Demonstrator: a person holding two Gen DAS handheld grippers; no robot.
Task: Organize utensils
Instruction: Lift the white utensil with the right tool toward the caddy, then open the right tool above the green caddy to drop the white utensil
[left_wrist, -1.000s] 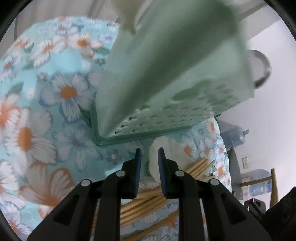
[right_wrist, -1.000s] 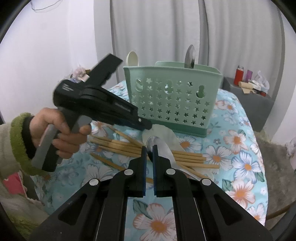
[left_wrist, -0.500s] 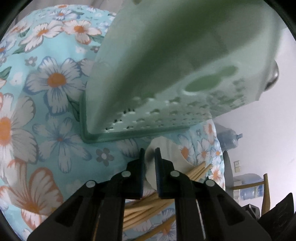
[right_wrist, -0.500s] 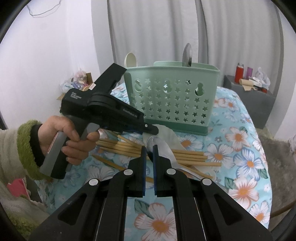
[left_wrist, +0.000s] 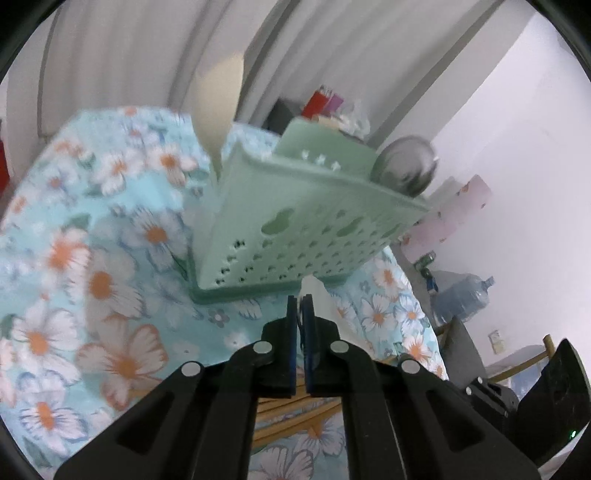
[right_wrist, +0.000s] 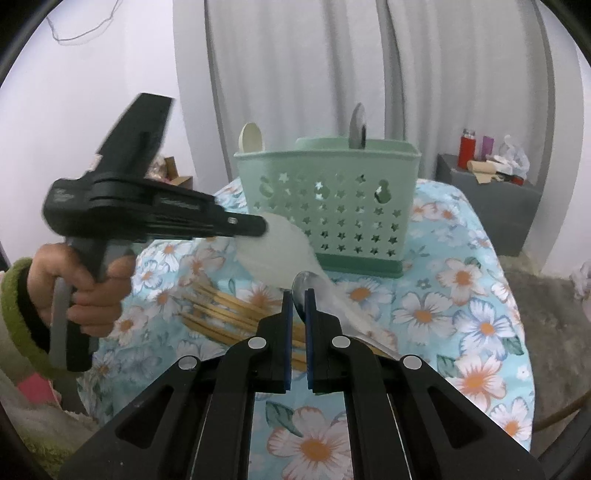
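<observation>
White spoon (right_wrist: 280, 251) lifted, tilted nr green caddy (right_wrist: 328, 206); chopsticks (right_wrist: 221, 314), metal spoon (right_wrist: 314, 291) flat on cloth

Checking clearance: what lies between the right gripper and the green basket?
Right wrist view: a metal spoon sits just beyond the right gripper, then flowered cloth up to the basket.

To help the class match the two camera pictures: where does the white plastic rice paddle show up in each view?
Left wrist view: white plastic rice paddle pokes out just beyond the left gripper, lower centre.
Right wrist view: it hangs left of centre, clamped by that gripper.
Shared landmark: the mint-green perforated utensil basket.
</observation>
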